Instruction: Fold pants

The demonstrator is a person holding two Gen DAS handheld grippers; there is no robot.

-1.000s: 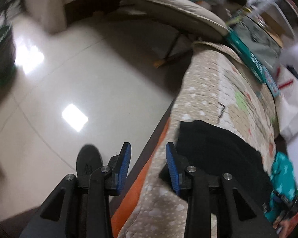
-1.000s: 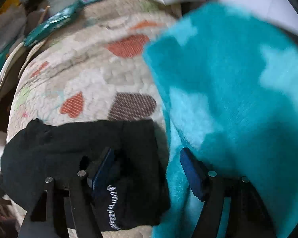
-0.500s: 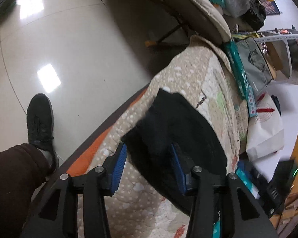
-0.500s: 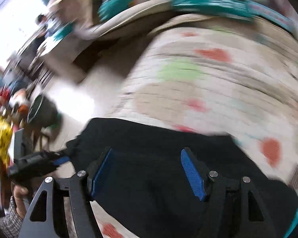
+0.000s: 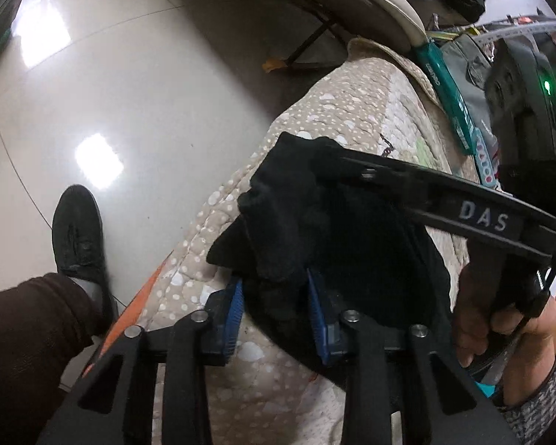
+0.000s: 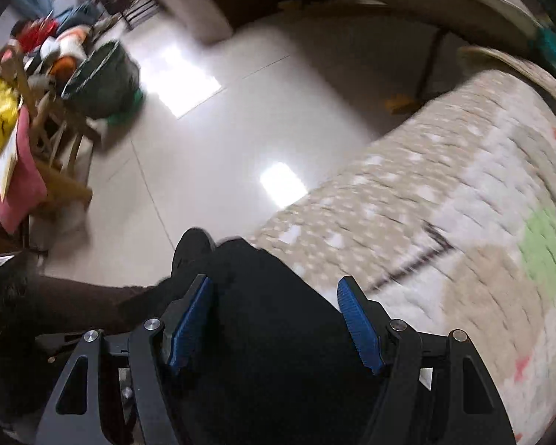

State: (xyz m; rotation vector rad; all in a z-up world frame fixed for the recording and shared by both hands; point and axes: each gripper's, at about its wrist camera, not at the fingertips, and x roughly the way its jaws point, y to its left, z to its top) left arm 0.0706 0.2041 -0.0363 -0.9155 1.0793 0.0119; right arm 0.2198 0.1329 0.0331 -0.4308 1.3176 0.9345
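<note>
Closer now than half a second ago, the left hand-held gripper clamps a bunched fold of the black pants at lower centre on the quilted bed. Right view: right hand-held gripper gapes wide over the pants, gripping nothing. Folding looks barely begun.

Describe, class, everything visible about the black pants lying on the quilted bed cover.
The black pants look like soft, matte knit fabric, bunched and partly folded into a rumpled heap near the edge of the beige dotted quilt. A raised fold sits between the left gripper's blue pads. The right gripper hangs open over the cloth. No label shows.
</note>
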